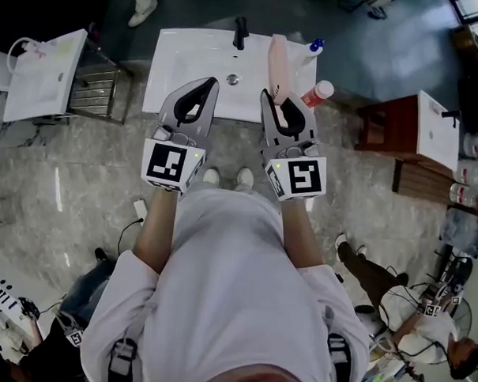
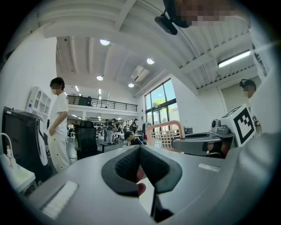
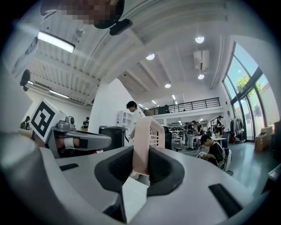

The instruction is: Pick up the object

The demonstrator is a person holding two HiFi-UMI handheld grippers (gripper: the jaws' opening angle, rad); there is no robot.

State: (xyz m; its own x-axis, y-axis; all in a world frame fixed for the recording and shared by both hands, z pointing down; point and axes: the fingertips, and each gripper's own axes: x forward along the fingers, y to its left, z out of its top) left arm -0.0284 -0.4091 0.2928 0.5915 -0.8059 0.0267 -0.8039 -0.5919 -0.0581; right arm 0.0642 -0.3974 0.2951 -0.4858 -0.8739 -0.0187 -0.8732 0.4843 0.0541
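Round ceiling lamps (image 2: 104,42), a strip light (image 3: 55,41) and tall windows (image 2: 160,99) flood the hall evenly around me. My two gripper views bend hard into black corners, their close foreground soft. My head view runs dimmer, the white sink (image 1: 189,57) glaring.

Basket (image 1: 276,57) in right tool (image 1: 278,101) above sink (image 1: 181,65); left tool (image 1: 205,88) alongside; bottle (image 1: 316,93) seemingly at sink's right

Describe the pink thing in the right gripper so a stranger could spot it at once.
Find the white sink in front of the person. Over its right side, the right gripper is shut on a long pink lattice piece. Unlike the red and white bottle and the blue-topped item beside it, it is pale pink, full of small holes, and held in the jaws.
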